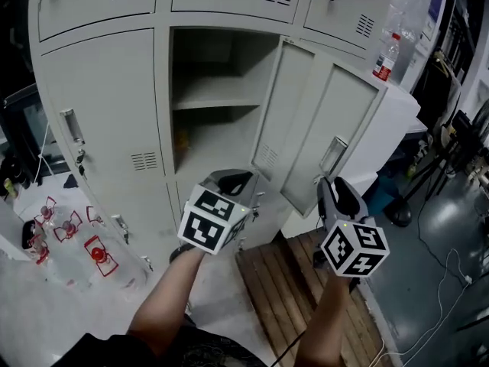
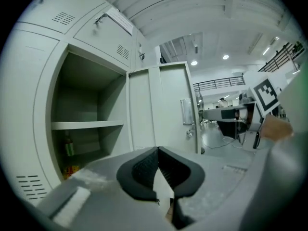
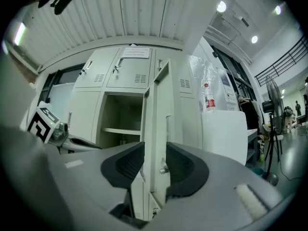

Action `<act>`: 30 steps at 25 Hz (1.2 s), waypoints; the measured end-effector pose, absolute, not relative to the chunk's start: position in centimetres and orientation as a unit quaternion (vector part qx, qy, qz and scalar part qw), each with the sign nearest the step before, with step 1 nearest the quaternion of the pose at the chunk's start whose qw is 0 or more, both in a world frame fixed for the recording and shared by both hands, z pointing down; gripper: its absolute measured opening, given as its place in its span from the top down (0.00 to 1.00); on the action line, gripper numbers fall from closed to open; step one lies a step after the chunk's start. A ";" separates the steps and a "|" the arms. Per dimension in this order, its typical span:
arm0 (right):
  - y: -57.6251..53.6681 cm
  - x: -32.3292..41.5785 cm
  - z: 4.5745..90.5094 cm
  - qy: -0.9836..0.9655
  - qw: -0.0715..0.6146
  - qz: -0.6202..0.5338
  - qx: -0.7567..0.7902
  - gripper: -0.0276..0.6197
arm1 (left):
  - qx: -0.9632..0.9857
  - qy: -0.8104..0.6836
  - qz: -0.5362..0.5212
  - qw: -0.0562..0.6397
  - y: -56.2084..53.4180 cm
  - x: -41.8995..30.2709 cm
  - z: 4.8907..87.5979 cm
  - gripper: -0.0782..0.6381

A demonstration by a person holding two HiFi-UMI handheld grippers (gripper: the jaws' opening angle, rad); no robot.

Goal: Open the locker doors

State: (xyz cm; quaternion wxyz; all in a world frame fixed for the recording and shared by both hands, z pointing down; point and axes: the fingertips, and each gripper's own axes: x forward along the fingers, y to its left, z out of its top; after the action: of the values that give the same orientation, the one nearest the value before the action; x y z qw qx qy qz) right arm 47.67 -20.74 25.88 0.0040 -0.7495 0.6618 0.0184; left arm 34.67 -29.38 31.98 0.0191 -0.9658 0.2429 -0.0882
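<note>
The middle locker (image 1: 214,98) stands with its grey door (image 1: 306,128) swung out to the right, and a shelf (image 1: 218,96) shows inside. My left gripper (image 1: 229,182) hovers low in front of the opening, shut with nothing in it; its pads meet at the tips (image 2: 157,150). My right gripper (image 1: 330,186) sits just below the door's handle (image 1: 334,155), apart from it. Its jaws are open (image 3: 155,153), and the door's edge (image 3: 159,114) shows through the gap beyond the fingertips.
A closed locker door (image 1: 99,121) with a handle (image 1: 71,126) is on the left. Clear bottles (image 1: 76,243) lie at lower left. A wooden pallet (image 1: 283,297) is underfoot. A white cabinet (image 1: 397,113) with a bottle (image 1: 386,56) stands behind the open door; cables cross the floor at right.
</note>
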 end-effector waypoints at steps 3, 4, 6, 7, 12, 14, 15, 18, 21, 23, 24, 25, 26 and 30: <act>-20.9 45.7 26.2 0.683 0.004 0.017 -0.730 0.75 | -0.958 0.271 -0.090 0.015 -29.1 32.4 32.2 0.89; -21.0 44.9 26.3 0.691 0.005 0.016 -0.723 0.75 | -0.955 0.281 -0.092 0.014 -29.0 31.5 32.4 0.89; -21.4 43.2 26.7 0.707 0.009 0.013 -0.707 0.75 | -0.948 0.302 -0.096 0.011 -29.0 29.5 32.7 0.89; -21.6 42.4 26.9 0.715 0.010 0.011 -0.699 0.75 | -0.945 0.312 -0.097 0.009 -29.0 28.5 32.8 0.89; -23.0 37.3 28.2 0.754 0.013 0.000 -0.657 0.75 | -0.925 0.367 -0.096 -0.001 -29.1 22.6 32.9 0.89; -23.8 35.0 28.5 0.768 0.016 -0.005 -0.640 0.75 | -0.917 0.387 -0.098 -0.004 -29.2 20.0 33.1 0.89; -24.2 33.8 28.6 0.775 0.017 -0.007 -0.632 0.75 | -0.912 0.397 -0.100 -0.006 -29.3 18.6 33.3 0.89; -25.4 29.6 28.7 0.796 0.017 -0.010 -0.605 0.74 | -0.899 0.428 -0.096 -0.007 -29.7 14.1 33.2 0.89; -26.8 25.2 28.7 0.815 0.011 -0.009 -0.579 0.73 | -0.884 0.459 -0.086 -0.012 -30.1 9.6 33.1 0.89; -27.6 22.3 28.6 0.826 0.008 -0.008 -0.563 0.72 | -0.876 0.475 -0.085 -0.015 -30.4 6.8 33.1 0.89; -28.0 20.8 28.6 0.831 0.007 -0.008 -0.556 0.72 | -0.872 0.482 -0.084 -0.017 -30.5 5.4 33.1 0.89; -28.4 19.3 28.5 0.836 0.004 -0.007 -0.549 0.72 | -0.868 0.489 -0.082 -0.018 -30.6 4.0 33.0 0.89; -28.7 17.9 28.5 0.840 0.002 -0.005 -0.542 0.71 | -0.864 0.496 -0.082 -0.018 -30.7 2.6 33.0 0.89; -30.2 12.4 28.6 0.858 -0.006 -0.004 -0.514 0.70 | -0.851 0.519 -0.080 -0.023 -31.5 -2.7 33.0 0.89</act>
State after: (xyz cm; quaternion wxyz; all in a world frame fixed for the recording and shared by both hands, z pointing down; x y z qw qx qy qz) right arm 12.36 -30.17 28.56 -0.0056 -0.5138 0.8579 -0.0038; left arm -2.70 -31.52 32.97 -0.0228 -0.8506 0.5192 -0.0802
